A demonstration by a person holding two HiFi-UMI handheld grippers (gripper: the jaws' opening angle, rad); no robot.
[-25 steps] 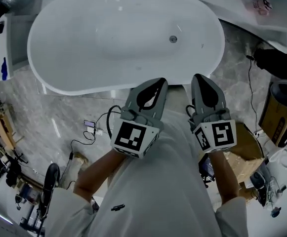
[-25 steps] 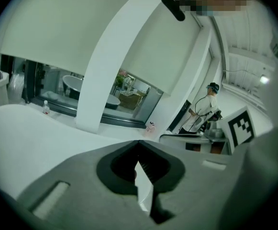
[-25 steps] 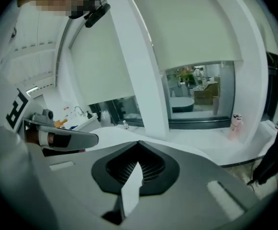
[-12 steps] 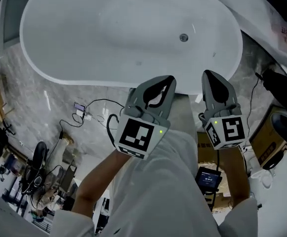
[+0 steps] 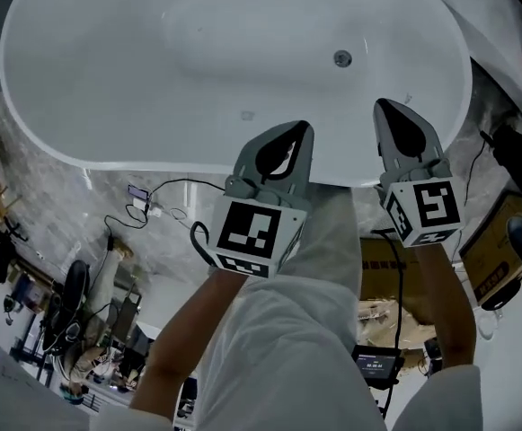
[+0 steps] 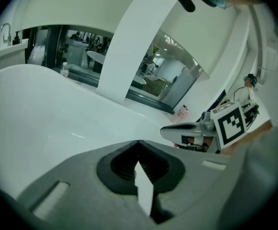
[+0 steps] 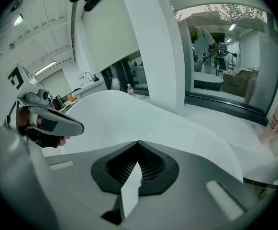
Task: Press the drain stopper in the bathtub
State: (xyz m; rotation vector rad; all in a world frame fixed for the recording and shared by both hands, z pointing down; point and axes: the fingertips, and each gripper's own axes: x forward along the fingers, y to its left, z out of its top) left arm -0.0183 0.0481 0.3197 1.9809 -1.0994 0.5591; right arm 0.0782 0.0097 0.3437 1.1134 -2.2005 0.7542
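The white oval bathtub (image 5: 72, 151) fills the top of the head view. Its small round metal drain stopper (image 5: 342, 58) sits on the tub floor at the right end. My left gripper (image 5: 302, 129) is shut and empty, its tip over the tub's near rim, left of and nearer than the stopper. My right gripper (image 5: 388, 108) is also shut and empty, just inside the near rim and a short way nearer than the stopper. The gripper views look across the tub (image 6: 43, 114) (image 7: 129, 111) past the joined jaw tips; the stopper is not seen in either.
Cables and a small device (image 5: 144, 206) lie on the marble floor left of my legs. A cardboard box (image 5: 395, 272) and a lit screen (image 5: 375, 364) are by my right leg. A pink bottle (image 7: 275, 121) stands on the ledge behind the tub.
The tub has come closer and lower in the head view. Both grippers have moved forward from above the floor to the tub's near rim, still shut.
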